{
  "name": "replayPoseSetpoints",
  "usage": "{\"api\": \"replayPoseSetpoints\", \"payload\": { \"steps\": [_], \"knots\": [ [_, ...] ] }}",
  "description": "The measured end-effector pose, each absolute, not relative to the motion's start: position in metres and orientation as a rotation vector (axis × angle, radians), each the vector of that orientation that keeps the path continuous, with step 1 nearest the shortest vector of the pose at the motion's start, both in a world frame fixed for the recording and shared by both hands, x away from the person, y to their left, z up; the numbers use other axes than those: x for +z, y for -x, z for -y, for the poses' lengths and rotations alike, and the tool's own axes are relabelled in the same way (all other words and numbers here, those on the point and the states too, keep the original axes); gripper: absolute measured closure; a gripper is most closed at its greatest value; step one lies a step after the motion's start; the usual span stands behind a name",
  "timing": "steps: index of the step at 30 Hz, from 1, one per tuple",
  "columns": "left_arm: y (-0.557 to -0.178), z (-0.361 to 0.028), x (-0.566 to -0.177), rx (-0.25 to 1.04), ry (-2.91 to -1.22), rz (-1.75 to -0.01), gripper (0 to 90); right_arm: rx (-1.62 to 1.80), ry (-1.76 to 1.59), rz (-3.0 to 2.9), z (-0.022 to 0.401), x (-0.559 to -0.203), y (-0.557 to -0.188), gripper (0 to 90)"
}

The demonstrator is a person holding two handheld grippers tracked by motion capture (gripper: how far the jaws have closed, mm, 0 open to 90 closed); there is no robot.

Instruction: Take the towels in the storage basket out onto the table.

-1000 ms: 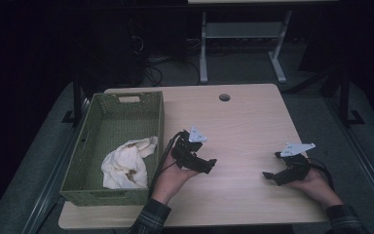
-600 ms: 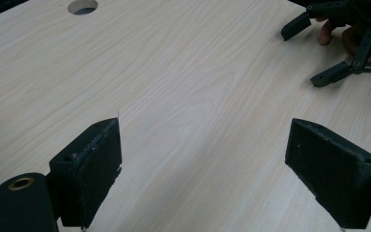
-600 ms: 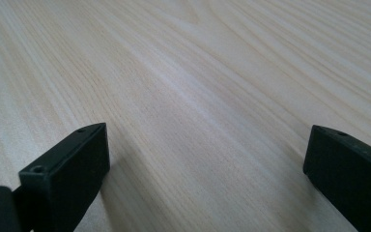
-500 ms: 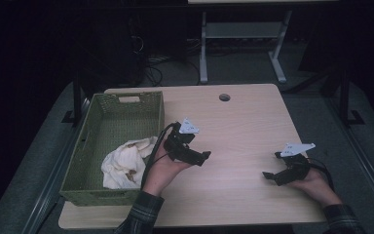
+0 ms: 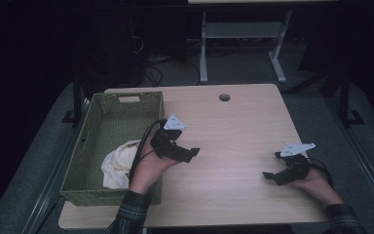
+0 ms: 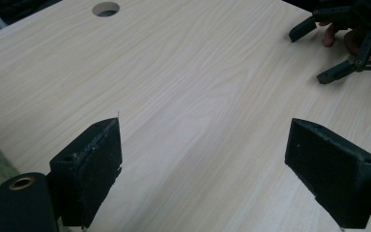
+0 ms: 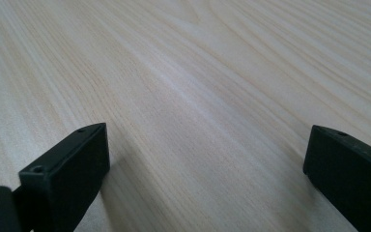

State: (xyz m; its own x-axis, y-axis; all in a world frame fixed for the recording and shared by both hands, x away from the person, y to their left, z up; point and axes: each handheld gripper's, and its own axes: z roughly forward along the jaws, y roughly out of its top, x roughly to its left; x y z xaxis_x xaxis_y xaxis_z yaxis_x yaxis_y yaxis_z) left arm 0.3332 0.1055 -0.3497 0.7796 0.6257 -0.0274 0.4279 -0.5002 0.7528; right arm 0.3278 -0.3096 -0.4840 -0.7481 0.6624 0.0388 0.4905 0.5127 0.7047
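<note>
Currently on the table (image 5: 233, 126):

1. Basket (image 5: 90, 124), green woven, at 9 o'clock from table centre, along the left edge.
2. Cloth (image 5: 117, 163), cream, crumpled, lying inside the basket at its near end.
3. Left gripper (image 5: 175, 146), just right of the basket wall, above bare wood; jaws spread wide, nothing between them.
4. Right gripper (image 5: 285, 170), at 4 o'clock, low to the tabletop; jaws likewise wide and empty.

Progress, as judged: the cloth sits in the basket and neither gripper touches it, so the stowing looks complete; little seems left beyond parking the hands.

Markings: no brand, label or legible writing on any item.
</note>
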Motion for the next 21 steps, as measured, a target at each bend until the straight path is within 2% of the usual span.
{"api": "replayPoseSetpoints", "payload": {
  "steps": [21],
  "knots": [
    [-0.332, -0.159, -0.343, 0.372, -2.138, -0.885, 12.5, 1.062, -0.974, -2.521, 0.31, -0.484, -0.328, 2.2]
  ]
}}
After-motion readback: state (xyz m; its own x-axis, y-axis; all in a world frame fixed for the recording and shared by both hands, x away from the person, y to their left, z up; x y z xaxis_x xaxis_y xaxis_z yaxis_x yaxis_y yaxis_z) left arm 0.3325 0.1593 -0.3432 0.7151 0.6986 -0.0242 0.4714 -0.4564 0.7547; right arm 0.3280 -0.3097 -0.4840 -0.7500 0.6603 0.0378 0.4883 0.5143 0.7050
